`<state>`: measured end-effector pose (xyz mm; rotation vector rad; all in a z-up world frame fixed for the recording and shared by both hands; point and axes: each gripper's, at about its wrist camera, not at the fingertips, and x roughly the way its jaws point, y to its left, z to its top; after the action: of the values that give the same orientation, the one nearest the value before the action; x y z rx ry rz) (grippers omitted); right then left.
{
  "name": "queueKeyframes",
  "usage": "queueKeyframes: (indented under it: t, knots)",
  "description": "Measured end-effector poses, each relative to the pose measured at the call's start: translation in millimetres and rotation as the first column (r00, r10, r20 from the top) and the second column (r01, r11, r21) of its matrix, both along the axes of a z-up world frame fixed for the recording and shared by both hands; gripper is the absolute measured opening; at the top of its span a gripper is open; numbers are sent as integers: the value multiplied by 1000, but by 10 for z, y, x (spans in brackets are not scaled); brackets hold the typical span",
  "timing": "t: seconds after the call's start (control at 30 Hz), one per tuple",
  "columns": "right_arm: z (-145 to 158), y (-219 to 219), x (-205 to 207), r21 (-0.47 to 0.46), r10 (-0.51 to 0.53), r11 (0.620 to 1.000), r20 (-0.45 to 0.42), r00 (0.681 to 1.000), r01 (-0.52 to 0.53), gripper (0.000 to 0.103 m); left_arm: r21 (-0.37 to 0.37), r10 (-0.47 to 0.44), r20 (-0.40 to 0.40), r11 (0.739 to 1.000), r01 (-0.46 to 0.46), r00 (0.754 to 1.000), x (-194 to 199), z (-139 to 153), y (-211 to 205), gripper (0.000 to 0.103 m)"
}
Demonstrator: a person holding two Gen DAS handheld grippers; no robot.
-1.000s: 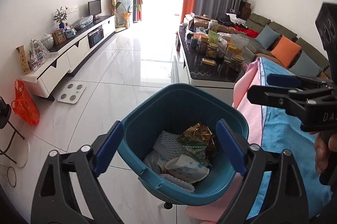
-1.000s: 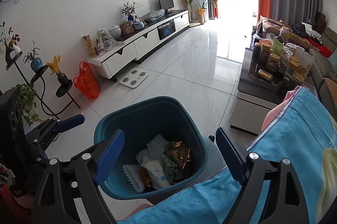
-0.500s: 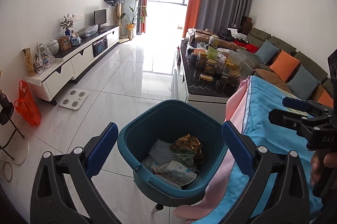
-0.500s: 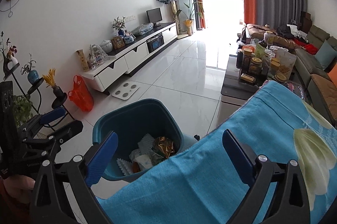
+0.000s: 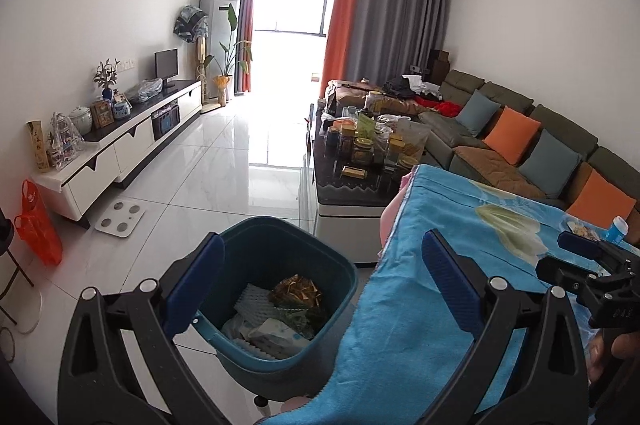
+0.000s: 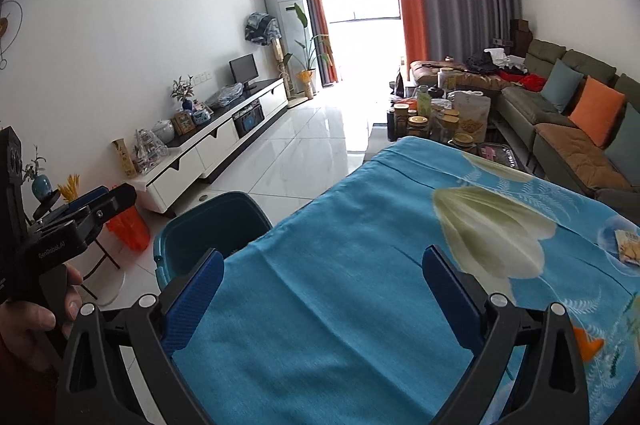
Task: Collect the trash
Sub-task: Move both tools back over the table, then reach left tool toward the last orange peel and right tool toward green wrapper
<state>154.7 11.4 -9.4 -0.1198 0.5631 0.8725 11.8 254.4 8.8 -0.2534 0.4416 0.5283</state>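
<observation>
Teal plastic forms the bin [image 5: 276, 277], which stands on the white tiled floor [image 5: 224, 177] just beside the edge of the surface, whose blue cloth [image 6: 380, 265] with a pale flower print hangs down over that edge. Inside the bin lie a crumpled gold wrapper [image 5: 298, 290], white foam netting [image 5: 252, 301] and a white printed packet [image 5: 276, 331], piled together at the bottom.

The left tongs [image 5: 324, 289] hang above the bin's near rim and the cloth's edge, spread wide with nothing between the blue pads [image 5: 196, 285]. The right tongs [image 6: 324, 299] hover over the cloth, likewise spread wide and empty; in the left view they show at the far right edge, held in a hand [image 5: 608, 349].

At the far right end of the cloth, well apart from the bin, lie a small snack packet [image 6: 630, 247] and, in the left view, a blue bottle [image 5: 616, 229] just beside it. In the right view the bin's interior is mostly hidden behind the cloth and the left pad, so its contents cannot be made out there.

Beyond the surface a dark coffee table [image 5: 348, 181] is crowded with jars and bags. A green sofa [image 5: 520, 129] with orange and grey-blue cushions runs along the right wall, a white TV cabinet [image 5: 120, 153] along the left, with an orange bag [image 5: 38, 225] on the floor near its end.
</observation>
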Motion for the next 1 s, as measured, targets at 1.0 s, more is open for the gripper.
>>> queueKeyframes:
  t: [1.0]
  knots:
    - [-85,-1915,-662,187,-483,871,165,860,454,96,143,-514,71,854,501,855,712,92,-2063,97]
